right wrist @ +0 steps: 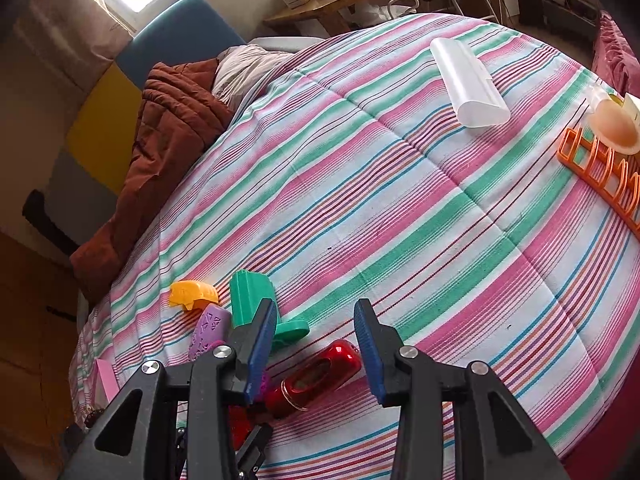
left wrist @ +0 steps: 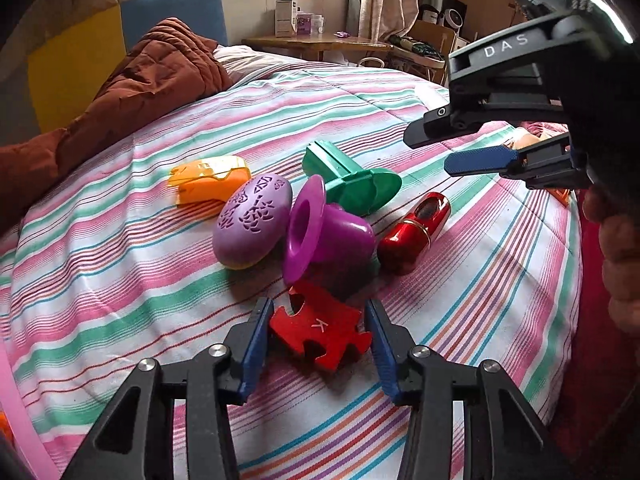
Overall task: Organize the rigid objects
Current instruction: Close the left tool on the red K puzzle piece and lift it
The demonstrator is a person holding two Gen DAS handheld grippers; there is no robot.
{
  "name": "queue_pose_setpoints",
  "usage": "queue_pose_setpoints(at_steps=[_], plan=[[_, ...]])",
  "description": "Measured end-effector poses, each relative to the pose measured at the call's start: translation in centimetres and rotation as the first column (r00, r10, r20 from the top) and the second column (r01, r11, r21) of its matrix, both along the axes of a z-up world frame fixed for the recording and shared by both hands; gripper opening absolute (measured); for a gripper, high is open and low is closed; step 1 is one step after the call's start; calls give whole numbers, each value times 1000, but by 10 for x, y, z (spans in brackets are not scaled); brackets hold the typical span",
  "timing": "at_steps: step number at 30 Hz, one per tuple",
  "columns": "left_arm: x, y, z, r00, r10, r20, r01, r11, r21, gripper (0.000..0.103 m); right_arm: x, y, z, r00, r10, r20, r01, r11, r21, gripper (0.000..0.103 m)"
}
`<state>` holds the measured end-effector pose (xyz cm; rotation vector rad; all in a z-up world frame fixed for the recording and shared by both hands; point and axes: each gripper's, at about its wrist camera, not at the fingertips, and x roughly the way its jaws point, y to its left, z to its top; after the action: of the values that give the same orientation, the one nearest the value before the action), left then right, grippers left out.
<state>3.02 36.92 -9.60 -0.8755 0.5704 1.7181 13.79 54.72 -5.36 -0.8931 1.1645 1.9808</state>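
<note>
The striped bedspread [left wrist: 120,280] carries everything, and the purple flanged cup [left wrist: 320,232], lying on its side near the middle of the toy cluster, serves as the landmark. Beyond it lies the green stand [left wrist: 352,184], also tipped over; on its left, touching it, is the lilac patterned oval [left wrist: 252,224], and past that oval the orange clip-like piece [left wrist: 208,178]. To the cup's right, just beside it, lies the glossy red shoe [left wrist: 416,234]. In front of the cup, partly tucked under its flange, sits the red puzzle piece [left wrist: 320,330] marked with a K.

The left gripper [left wrist: 318,340] straddles that puzzle piece, its blue pads at either edge. The left pad looks to be touching; the right seems to leave a thin gap, though the fisheye makes this hard to judge, so I read it as not yet clamped. The right gripper [right wrist: 316,344] hovers above the shoe with nothing between its pads, jaws parted and empty.

The step in hand looks like picking up the puzzle piece. The next move likely calls for closing fully on its flat edges, then lifting it clear without dragging the cup, which overlaps its far corner.
</note>
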Motion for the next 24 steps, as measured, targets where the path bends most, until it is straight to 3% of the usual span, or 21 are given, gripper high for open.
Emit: queue_pose_setpoints(at_steps=[12,24], plan=[[-1,-68,-1,989,147,-8,-146,989,30,48,-8,-2,-7,999,40,30,-39,999,-27,40],[5,-86,-1,979,202,-25,-201,979,26,48,-21,-10,-14,992,100,81,-98,995,-26,44]])
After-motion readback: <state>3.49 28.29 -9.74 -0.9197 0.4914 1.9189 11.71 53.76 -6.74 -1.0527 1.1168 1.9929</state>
